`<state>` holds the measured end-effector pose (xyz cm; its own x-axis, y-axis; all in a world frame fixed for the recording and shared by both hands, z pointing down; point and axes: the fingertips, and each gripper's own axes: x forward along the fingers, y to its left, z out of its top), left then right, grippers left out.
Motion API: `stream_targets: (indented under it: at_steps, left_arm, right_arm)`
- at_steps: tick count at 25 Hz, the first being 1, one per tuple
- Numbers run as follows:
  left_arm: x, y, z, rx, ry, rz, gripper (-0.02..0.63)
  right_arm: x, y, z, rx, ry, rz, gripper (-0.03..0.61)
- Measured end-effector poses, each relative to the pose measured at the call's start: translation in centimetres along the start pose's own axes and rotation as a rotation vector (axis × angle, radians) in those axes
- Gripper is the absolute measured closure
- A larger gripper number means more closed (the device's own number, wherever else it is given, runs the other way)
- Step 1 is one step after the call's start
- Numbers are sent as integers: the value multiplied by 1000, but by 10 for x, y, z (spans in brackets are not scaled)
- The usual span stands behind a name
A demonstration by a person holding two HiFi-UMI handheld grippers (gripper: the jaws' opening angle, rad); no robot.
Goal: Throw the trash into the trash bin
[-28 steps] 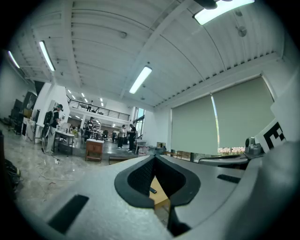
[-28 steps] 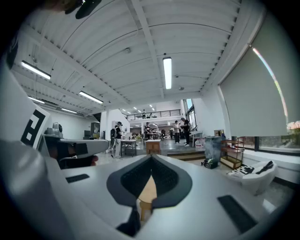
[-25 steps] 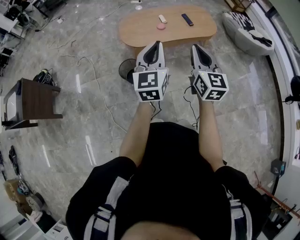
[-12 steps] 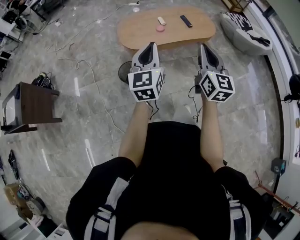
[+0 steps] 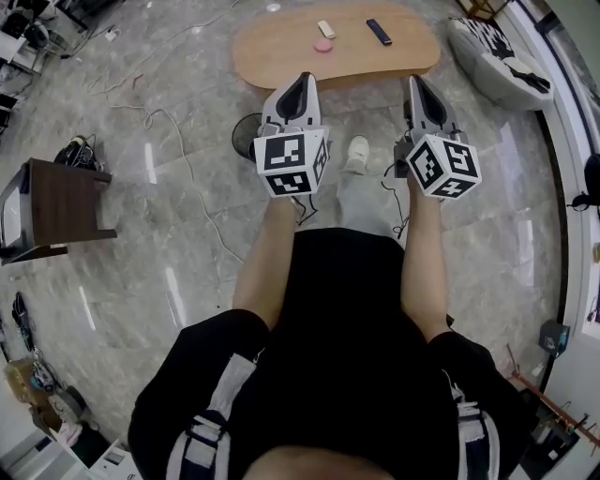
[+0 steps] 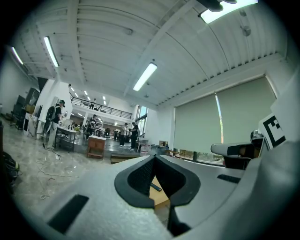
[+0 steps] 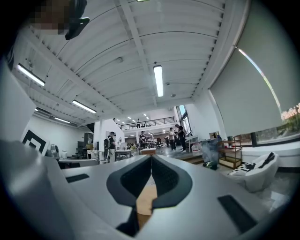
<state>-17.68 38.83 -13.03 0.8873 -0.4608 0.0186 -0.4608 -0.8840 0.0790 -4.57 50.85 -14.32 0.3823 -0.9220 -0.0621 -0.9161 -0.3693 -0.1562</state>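
Left gripper (image 5: 304,82) and right gripper (image 5: 415,84) are shown closed and empty; the wooden table (image 5: 281,52) is partly masked; a dark round object (image 5: 246,138) is half hidden.

Glossy marble floor (image 5: 169,206), matt wooden table (image 5: 281,52)

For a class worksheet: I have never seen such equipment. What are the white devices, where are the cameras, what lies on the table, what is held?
A person holds a two-jaw gripper in each hand: the left gripper and the right gripper; the patterned cubes belong to them. One picture looks down from the person's head. The other two come from a camera on each gripper, looking along its jaws. Both grippers are shut and empty. On the wooden table ahead lie a pink disc, a small white object and a dark bar, perhaps a remote. No trash bin shows.
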Motion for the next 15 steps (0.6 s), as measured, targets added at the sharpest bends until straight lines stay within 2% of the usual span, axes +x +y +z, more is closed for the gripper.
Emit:
stream_targets:
  at_steps: [4,7,15]
  left_arm:
    - [34,18,-26,9,33,7,612]
    - [71,27,-34,5,46,13,612]
    - [216,30,-55,-43,121,36,612]
  right_arm:
    - [35,-13,-30,24,18,7,568]
    - [66,-30,-38,28,29,13,568]
    - [184,-127,-50,60,112,14,567]
